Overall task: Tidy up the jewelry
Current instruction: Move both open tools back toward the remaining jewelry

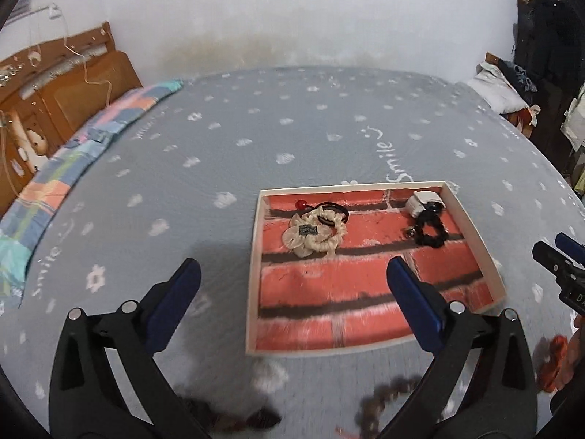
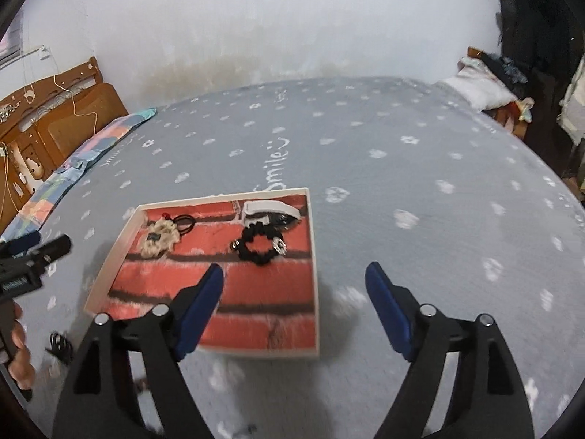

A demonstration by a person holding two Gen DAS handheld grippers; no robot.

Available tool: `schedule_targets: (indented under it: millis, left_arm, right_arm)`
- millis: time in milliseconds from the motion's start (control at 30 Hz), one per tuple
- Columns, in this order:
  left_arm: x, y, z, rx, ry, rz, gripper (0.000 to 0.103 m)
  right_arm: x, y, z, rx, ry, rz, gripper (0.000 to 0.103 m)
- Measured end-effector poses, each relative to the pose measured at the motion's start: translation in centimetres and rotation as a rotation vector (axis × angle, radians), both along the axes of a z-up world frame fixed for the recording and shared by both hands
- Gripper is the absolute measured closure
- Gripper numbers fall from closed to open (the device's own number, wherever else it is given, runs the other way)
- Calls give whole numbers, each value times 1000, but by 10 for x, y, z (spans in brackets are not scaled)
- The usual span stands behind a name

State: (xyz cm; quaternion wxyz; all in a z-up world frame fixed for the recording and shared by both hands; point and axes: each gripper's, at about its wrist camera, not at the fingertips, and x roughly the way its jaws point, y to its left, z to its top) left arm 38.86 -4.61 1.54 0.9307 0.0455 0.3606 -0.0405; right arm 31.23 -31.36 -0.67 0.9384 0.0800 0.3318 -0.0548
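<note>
A bed covered by a grey-blue sheet with white flower print and "Smile" lettering (image 1: 329,128) fills both views, with a patchwork pastel blanket (image 1: 55,179) along its left edge against a brown wooden headboard (image 1: 65,84). On the sheet lies a shallow white-rimmed rectangular tray lined with a red brick pattern (image 1: 365,292). The left gripper (image 1: 292,292) hovers above the tray's near left side, blue-padded jaws wide apart and empty. The right gripper (image 2: 294,292) hovers over the tray's near right edge, jaws likewise spread and empty. Inside the tray, at its far end: a cream fabric scrunchie (image 1: 314,236) touching a thin black hair tie with a red bead (image 1: 331,210); well apart, a black scrunchie with metal charms (image 2: 260,248) just beside a white and black clip (image 2: 270,212). A brown beaded strand (image 1: 380,398), blurred, lies on the sheet near the tray's front.
</note>
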Motion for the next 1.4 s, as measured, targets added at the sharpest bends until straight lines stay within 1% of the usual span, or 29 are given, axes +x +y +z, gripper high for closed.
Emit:
schedule_targets:
  millis: [100,200,333,400,500,567,700,800,900,1033,1133,1233,1400]
  left_arm:
    - [-31,4,5,-1,-34,16,5]
    - [-63,8,3,-7,-61,28,5]
    - [-100,4,-11,-19,-59,8,5]
    - [-116,4,-22,-24,-61,6,5]
    - [-135,0,-41,-47,-42,-5,5]
    - [-142,-2,-52,-50,-30,-1,5]
    - [-157,-9,-72,-55,-1,-11,5]
    - [-164,-17,-82,-57,14,-22,5]
    - [-169,-23,-92,-68,35,-33,5]
    - [-174,-33,-109,-43,55,-45,5]
    - [-174,-34,-113,-27,53,-36,5]
    - [-173,-27,-117,-35,62,-28,5]
    - [-165,-19,-126,-38,92,-9,5]
  right_arm:
    - [-28,0,1,-4,-19,-15,24]
    - [-57,3,-2,-6,-38,-16,24]
    - [-86,10,-13,-18,-55,-13,24]
    - [-98,13,-23,-31,-45,-16,24]
    - [-111,19,-35,-46,-37,-12,24]
    - [-121,23,-45,-60,-28,-16,24]
    - [-134,25,-61,-53,-7,-29,24]
    - [-137,26,-68,-81,8,-39,24]
    - [-139,25,-78,-74,27,-41,24]
    - [-136,24,-92,-81,65,-49,24]
    - [-134,20,-98,-67,85,-58,24]
    - [-132,16,-103,-46,104,-64,24]
    - [-127,19,-109,-54,128,-62,25]
